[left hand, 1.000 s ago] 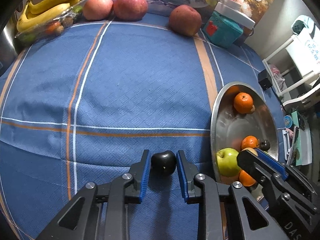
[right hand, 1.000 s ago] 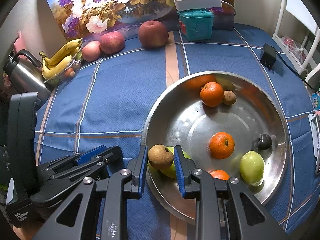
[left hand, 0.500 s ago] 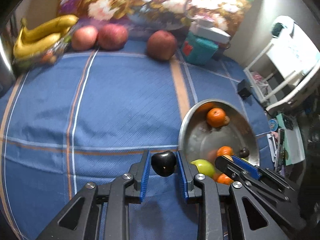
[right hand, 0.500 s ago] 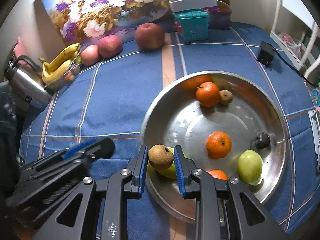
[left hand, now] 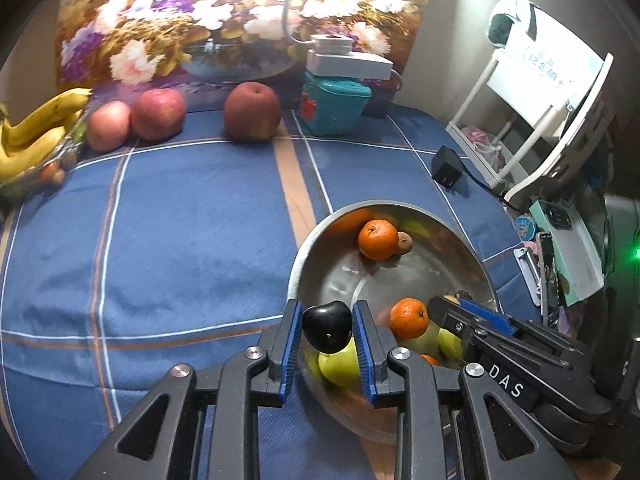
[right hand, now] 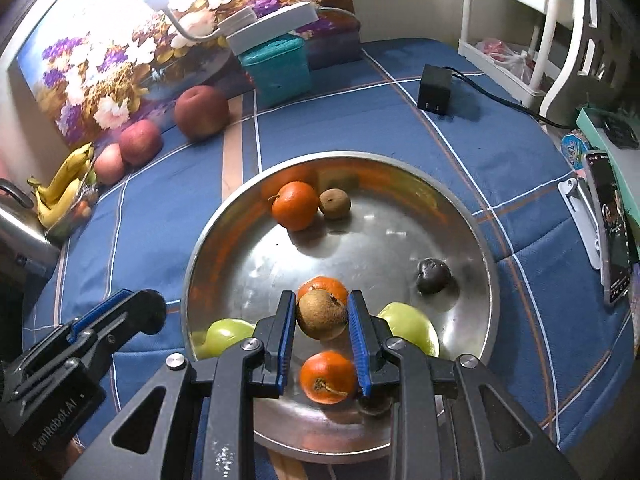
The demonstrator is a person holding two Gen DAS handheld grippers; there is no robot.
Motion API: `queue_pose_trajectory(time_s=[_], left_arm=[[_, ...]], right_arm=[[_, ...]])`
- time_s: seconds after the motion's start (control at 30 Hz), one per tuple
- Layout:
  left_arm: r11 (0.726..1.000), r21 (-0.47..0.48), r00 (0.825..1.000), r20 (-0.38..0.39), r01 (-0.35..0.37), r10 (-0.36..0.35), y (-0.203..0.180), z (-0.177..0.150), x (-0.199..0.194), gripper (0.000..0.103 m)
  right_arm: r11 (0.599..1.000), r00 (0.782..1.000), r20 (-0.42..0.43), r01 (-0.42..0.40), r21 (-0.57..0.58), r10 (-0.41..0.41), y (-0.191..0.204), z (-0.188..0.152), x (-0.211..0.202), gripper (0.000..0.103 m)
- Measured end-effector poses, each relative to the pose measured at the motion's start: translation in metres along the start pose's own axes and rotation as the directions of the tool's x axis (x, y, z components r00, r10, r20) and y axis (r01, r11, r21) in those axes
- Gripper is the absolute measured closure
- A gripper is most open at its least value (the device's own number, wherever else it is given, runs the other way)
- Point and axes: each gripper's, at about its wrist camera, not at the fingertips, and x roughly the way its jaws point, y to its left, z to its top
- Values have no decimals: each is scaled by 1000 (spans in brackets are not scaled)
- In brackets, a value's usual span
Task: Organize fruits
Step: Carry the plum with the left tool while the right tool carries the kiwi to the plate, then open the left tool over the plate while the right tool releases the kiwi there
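My left gripper point(left hand: 327, 334) is shut on a dark plum point(left hand: 327, 326) and holds it over the near left rim of the steel bowl point(left hand: 308, 252). My right gripper point(right hand: 322, 316) is shut on a brown kiwi-like fruit point(right hand: 321, 314) above the bowl's point(right hand: 452, 188) near middle. In the bowl lie oranges point(right hand: 294, 205), green apples point(right hand: 412, 326), a second brown fruit point(right hand: 334, 202) and a dark plum point(right hand: 433, 275). The left gripper also shows at the lower left of the right wrist view point(right hand: 120, 308).
Three red apples point(left hand: 251, 111) and bananas point(left hand: 36, 136) lie at the back of the blue cloth point(left hand: 180, 220). A teal box point(left hand: 334, 106), a black charger point(left hand: 447, 166), a kettle point(right hand: 20, 236) and a phone point(right hand: 610, 232) stand around.
Both grippers have moved over the bowl with their fruit. The left gripper lifted the plum off the cloth and swung right; the right gripper moved from the rim toward the bowl's middle.
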Motion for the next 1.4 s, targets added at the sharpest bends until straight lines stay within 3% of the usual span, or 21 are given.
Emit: queue_pose_trajectory(time_s=[0.47, 0.83, 1.4], left_arm=[[998, 47, 1000, 10, -29, 29, -11, 0, 29, 76], [999, 29, 999, -26, -31, 32, -7, -2, 40, 76], [999, 22, 999, -23, -24, 25, -7, 0, 30, 71]], right_arm=[[1000, 993, 120, -22, 17, 20, -3, 13, 15, 76], [999, 996, 86, -12, 32, 9, -9, 12, 35, 75], [1000, 995, 102, 11, 22, -13, -5, 15, 23, 69]])
